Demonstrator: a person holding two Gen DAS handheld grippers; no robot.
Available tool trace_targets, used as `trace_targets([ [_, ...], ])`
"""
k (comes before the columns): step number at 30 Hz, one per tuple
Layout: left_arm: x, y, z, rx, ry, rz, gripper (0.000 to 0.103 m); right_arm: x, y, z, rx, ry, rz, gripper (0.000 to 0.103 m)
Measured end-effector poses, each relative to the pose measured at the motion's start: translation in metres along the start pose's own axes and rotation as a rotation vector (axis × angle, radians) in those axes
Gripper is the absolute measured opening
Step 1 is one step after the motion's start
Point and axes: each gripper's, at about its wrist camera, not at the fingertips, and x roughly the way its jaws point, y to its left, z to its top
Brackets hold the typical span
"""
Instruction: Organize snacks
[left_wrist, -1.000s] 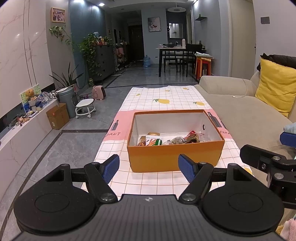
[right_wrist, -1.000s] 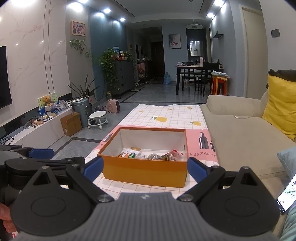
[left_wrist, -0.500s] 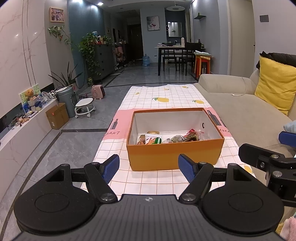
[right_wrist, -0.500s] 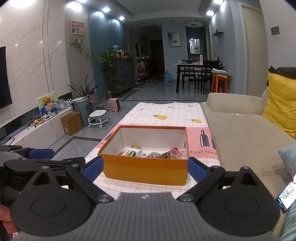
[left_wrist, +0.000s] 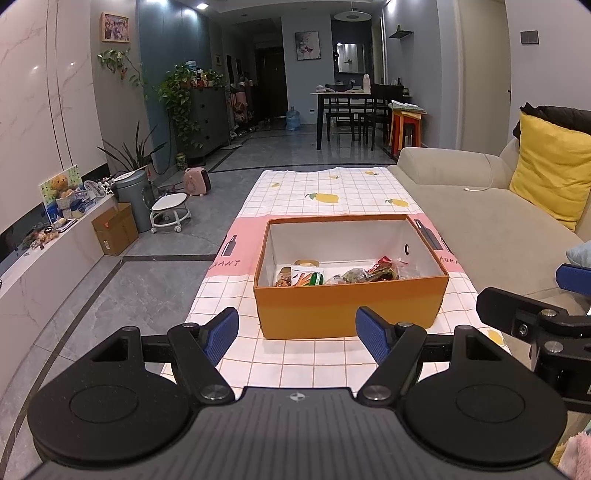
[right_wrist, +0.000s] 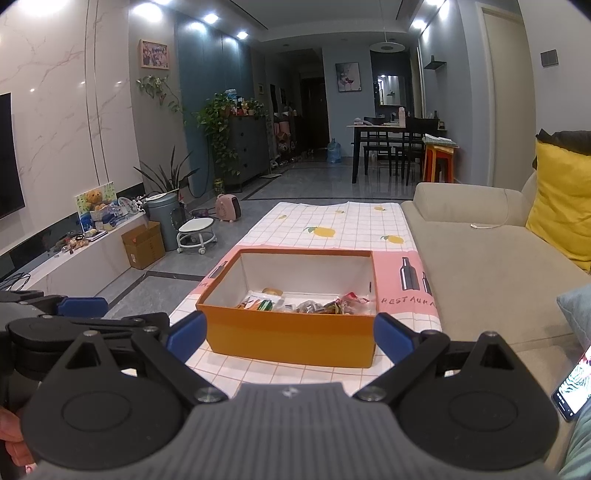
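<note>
An open orange box (left_wrist: 347, 302) with white inner walls stands on the checked tablecloth (left_wrist: 325, 199). Several wrapped snacks (left_wrist: 343, 275) lie on its floor. The box also shows in the right wrist view (right_wrist: 291, 338), with the snacks (right_wrist: 306, 304) inside. My left gripper (left_wrist: 297, 334) is open and empty, held in front of the box's near wall. My right gripper (right_wrist: 290, 338) is open and empty, also short of the near wall. Each gripper shows at the edge of the other's view.
A beige sofa (left_wrist: 491, 225) with a yellow cushion (left_wrist: 550, 173) runs along the table's right side. A phone (right_wrist: 572, 384) lies at the lower right. Grey floor (left_wrist: 122, 280), a cardboard box (left_wrist: 116, 229) and a small stool (left_wrist: 170, 212) lie to the left.
Both grippers have risen slightly, so the box sits a little lower and more of its inside shows. The jaws have stayed open.
</note>
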Motion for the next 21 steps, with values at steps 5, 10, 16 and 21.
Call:
trace_targets([
  [5,-0.0012,0.0008,0.0007,0.002,-0.003,0.002,0.085,0.001,0.0014,-0.0009,-0.003,0.003,0.003,0.094],
  [10,-0.0007,0.0007,0.0004,0.001,-0.002,0.003,0.085,0.0014,0.0024,-0.002,0.0,0.005,0.004,0.094],
  [16,-0.0014,0.0009,0.0002,0.004,-0.002,0.003,0.085,0.0024,0.0026,-0.0018,0.008,0.01,0.006,0.094],
  [21,-0.0009,0.0016,0.0003,0.003,-0.001,0.005,0.085,0.0022,0.0012,-0.0009,0.008,0.009,0.007,0.094],
])
